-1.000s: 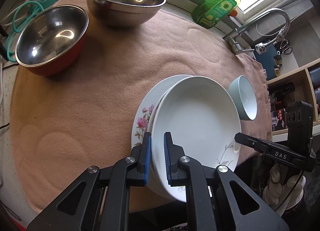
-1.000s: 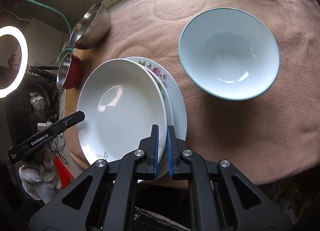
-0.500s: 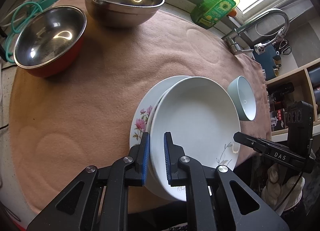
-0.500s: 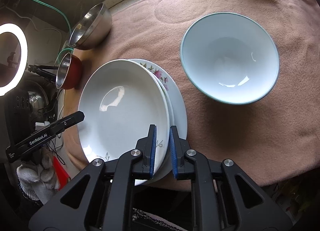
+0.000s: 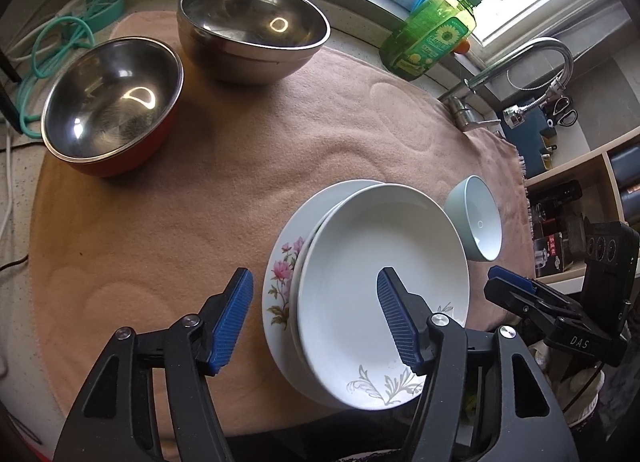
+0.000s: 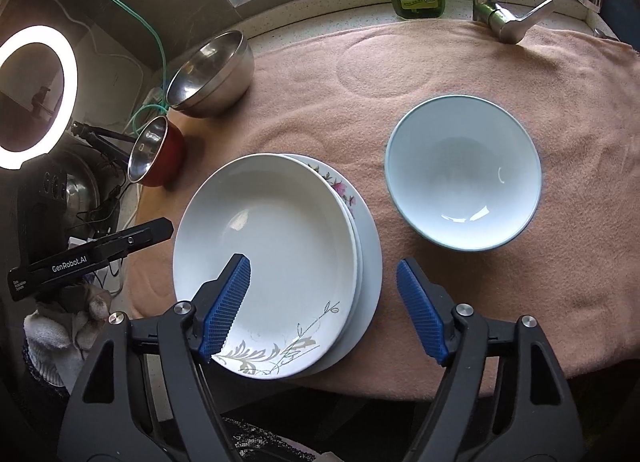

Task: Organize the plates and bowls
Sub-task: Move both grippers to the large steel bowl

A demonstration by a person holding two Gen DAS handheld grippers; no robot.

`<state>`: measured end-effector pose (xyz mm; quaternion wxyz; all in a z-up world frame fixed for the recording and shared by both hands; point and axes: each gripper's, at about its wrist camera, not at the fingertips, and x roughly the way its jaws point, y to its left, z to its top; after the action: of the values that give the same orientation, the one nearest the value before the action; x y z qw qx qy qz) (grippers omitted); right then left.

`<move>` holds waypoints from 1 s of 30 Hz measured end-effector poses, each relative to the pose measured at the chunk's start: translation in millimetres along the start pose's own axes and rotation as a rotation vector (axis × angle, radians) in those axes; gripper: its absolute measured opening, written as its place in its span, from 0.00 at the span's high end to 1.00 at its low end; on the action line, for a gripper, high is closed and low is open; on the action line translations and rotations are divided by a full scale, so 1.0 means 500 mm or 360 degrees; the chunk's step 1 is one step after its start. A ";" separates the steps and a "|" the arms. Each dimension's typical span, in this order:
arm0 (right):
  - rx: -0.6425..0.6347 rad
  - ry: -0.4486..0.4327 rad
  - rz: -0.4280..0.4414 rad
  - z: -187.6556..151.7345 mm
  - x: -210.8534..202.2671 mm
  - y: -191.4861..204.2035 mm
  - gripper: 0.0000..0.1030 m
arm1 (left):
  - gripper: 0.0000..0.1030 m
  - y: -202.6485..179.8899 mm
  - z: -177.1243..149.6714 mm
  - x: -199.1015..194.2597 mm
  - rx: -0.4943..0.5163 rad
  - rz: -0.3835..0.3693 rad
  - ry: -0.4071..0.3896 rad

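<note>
Both grippers hang over the near edge of the table (image 6: 460,74), which is covered by a pink towel (image 5: 240,182), and the jaws of each are opening with nothing pressed between the blue pads. The left gripper (image 5: 316,318) straddles the left rim of the plate stack, and the right gripper (image 6: 324,302) straddles its right rim; the pads stand clear of the china on both sides. The stack sits at the near edge, slightly overhanging it: a deep white plate (image 6: 268,262) with a grey leaf pattern lies on top of a flowered plate (image 5: 282,262), whose pink blossoms show along one side. There may be a further plate between them, but I cannot tell for sure. Just to the right of the stack, apart from it, stands a pale blue bowl (image 6: 464,170). Toward the far left corner are two metal bowls, a red-sided bowl (image 5: 112,102) and a steel bowl (image 5: 252,28), close together.
</note>
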<state>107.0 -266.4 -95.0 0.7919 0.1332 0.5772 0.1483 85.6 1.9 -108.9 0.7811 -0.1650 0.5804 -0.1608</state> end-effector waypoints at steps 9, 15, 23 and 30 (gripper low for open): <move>-0.0002 -0.0121 -0.0017 0.044 -0.031 0.019 0.19 | 0.38 0.004 0.039 -0.052 0.0025 0.0035 -0.0161; -0.0021 -0.0166 -0.0019 0.082 -0.046 0.036 0.15 | 0.38 0.012 0.074 -0.076 0.0058 0.0071 -0.0215; -0.0026 -0.0228 0.0044 0.144 -0.057 0.073 0.08 | 0.38 0.031 0.127 -0.106 0.0088 0.0116 -0.0293; -0.0019 -0.0278 0.0092 0.207 -0.049 0.105 0.03 | 0.38 0.053 0.186 -0.133 0.0085 0.0149 -0.0383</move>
<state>194.2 -231.9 -22.5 0.8354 0.1573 0.5009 0.1624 158.1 61.7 -38.6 0.8558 -0.1351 0.4851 -0.1187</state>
